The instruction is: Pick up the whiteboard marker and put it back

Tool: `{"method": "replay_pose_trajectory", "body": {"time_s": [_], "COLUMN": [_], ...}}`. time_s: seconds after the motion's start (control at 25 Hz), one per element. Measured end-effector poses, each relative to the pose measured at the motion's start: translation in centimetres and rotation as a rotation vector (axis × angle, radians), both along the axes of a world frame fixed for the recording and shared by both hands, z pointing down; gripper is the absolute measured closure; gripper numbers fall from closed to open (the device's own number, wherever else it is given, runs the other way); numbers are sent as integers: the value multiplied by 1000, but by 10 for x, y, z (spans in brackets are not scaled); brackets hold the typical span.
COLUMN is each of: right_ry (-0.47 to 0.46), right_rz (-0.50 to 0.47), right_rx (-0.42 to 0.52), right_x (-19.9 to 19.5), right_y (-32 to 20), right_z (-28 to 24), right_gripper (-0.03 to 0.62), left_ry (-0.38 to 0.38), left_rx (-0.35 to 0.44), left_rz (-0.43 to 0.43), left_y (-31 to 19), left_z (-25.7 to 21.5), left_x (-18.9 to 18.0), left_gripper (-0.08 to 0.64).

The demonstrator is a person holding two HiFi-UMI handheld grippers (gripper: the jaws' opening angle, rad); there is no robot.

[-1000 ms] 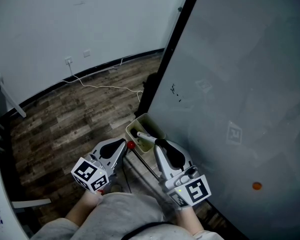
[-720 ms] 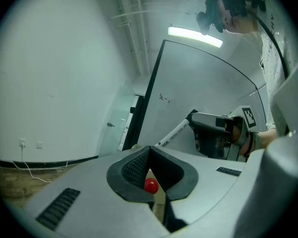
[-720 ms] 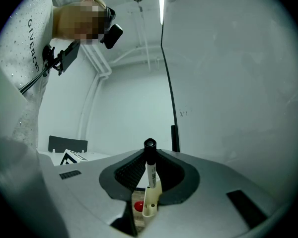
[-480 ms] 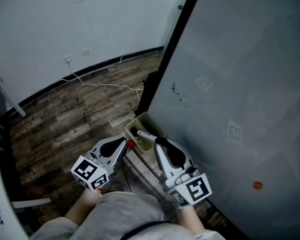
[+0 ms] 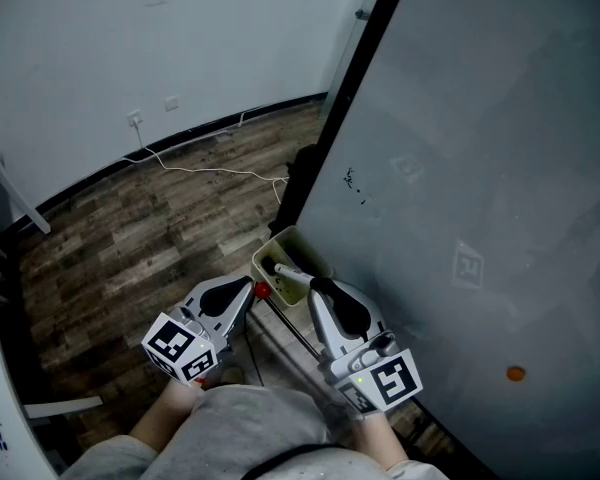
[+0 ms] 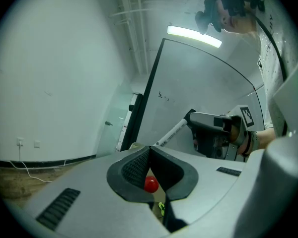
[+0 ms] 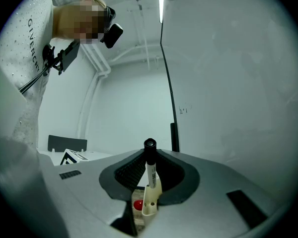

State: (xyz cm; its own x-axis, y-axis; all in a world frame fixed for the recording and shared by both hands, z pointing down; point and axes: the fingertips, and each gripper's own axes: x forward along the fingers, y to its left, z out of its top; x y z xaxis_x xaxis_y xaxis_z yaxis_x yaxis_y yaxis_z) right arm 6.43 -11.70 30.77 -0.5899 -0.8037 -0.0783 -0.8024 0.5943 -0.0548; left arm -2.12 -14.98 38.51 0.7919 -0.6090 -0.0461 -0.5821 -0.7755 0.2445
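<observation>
From above, nothing has shifted in the last second. The right gripper (image 5: 315, 286), lower middle, still stands level, clamped on the whiteboard marker (image 5: 290, 272), whose far end hangs over the pale tray (image 5: 302, 238) at the foot of the whiteboard (image 5: 480, 168), so the putting back waits. In the left gripper view, the left gripper (image 6: 149, 152) lies level, jaws together on nothing as far as I can tell. In the right gripper view the marker stands at centre, black cap uppermost, pinched between the pads.
</observation>
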Motion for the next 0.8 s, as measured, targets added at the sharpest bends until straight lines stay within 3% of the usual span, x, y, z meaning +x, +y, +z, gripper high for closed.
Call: {"method": "replay_pose_trajectory", "body": {"time_s": [0.8], "right_ry": [14], "right_rz": [29], "right_rx": [-71], "right_x": [2], "right_y": [-8], "right_z": [31], "right_gripper": [517], "left_ry": [-32], "left_rx": [-75], "left_rz": [10], "left_y": [-6], "left_z": [31], "left_x": [-3], "left_gripper": [545]}}
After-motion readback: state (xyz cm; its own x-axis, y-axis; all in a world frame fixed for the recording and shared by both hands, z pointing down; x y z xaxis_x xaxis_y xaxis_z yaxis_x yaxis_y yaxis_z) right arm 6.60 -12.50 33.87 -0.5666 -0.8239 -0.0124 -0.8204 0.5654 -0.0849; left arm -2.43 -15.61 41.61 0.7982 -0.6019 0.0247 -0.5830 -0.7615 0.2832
